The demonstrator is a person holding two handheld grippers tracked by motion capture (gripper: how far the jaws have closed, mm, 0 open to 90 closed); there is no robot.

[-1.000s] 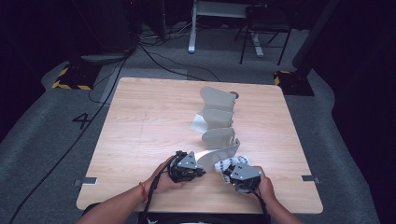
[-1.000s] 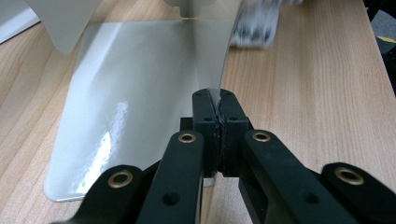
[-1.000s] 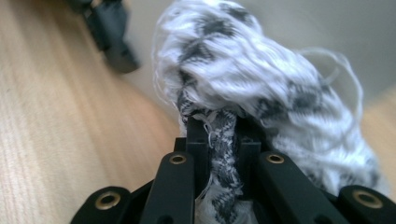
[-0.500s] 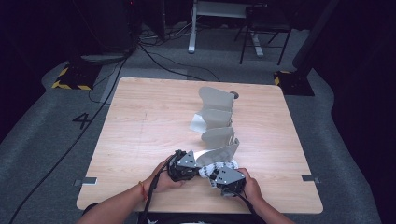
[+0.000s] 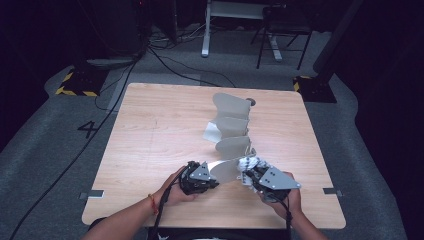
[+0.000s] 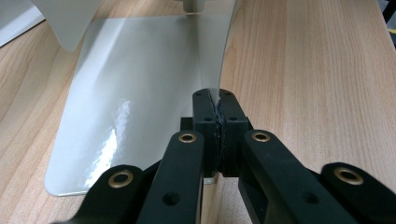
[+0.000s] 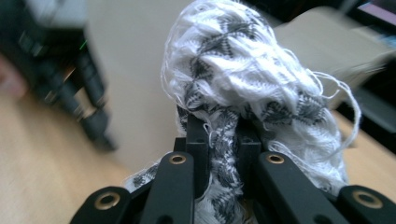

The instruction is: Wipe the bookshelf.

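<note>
Left gripper (image 6: 218, 100): black jaws pressed together, thin edge of a glossy grey plastic sheet (image 6: 135, 93) pinched between the pads. Sheet spreading away to the left over the wooden table (image 6: 308, 65), near corner rounded, pale glare along its surface. Pinched strip curving up and away from the jaws. Further grey pieces of the same kind standing at the top edge.
</note>
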